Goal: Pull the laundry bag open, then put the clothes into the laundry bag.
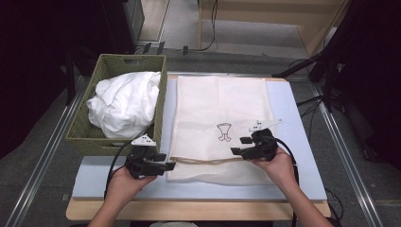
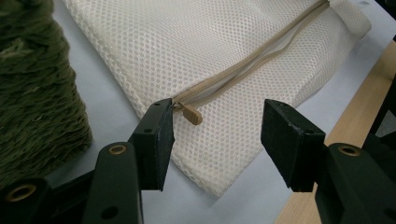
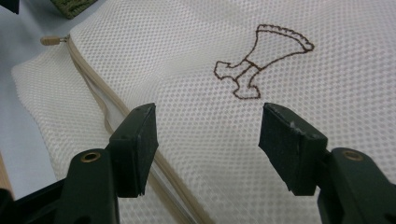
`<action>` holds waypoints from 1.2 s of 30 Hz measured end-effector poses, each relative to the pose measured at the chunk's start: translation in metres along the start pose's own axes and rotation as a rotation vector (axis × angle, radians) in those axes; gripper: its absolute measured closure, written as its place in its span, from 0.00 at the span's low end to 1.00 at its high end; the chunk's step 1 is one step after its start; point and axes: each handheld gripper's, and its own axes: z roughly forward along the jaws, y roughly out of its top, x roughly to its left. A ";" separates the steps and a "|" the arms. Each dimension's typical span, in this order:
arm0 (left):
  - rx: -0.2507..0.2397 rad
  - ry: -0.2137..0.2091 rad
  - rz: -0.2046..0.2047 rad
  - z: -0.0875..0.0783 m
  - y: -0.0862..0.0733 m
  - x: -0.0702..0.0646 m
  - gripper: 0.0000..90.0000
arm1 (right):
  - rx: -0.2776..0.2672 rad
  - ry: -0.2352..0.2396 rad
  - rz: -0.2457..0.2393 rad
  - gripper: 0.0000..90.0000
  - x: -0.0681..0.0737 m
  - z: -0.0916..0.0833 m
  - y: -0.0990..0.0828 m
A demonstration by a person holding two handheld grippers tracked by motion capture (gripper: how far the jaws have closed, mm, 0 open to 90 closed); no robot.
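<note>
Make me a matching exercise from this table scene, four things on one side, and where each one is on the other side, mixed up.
1. white cloth
2. zipper pull
3. brown stitched drawing
4. green woven basket

A. middle of the mesh bag
B. left of the mesh bag
C. bundled in the basket
D. between the open left gripper jaws

Pairs: 1-C, 2-D, 3-A, 4-B

A green woven basket (image 1: 87, 124) stood at the table's (image 1: 302, 156) left edge — a crumpled white cloth (image 1: 124, 103) lay inside it.
</note>
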 end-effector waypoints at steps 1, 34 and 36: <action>-0.003 0.001 -0.004 0.000 0.000 0.000 0.50 | 0.000 0.005 -0.002 0.42 0.001 0.002 0.001; -0.002 -0.036 0.036 0.007 0.009 -0.003 0.50 | 0.114 0.005 -0.047 0.43 0.022 0.037 -0.007; 0.002 -0.041 0.037 0.008 0.010 -0.003 0.50 | 0.124 -0.003 -0.062 0.42 0.023 0.039 -0.008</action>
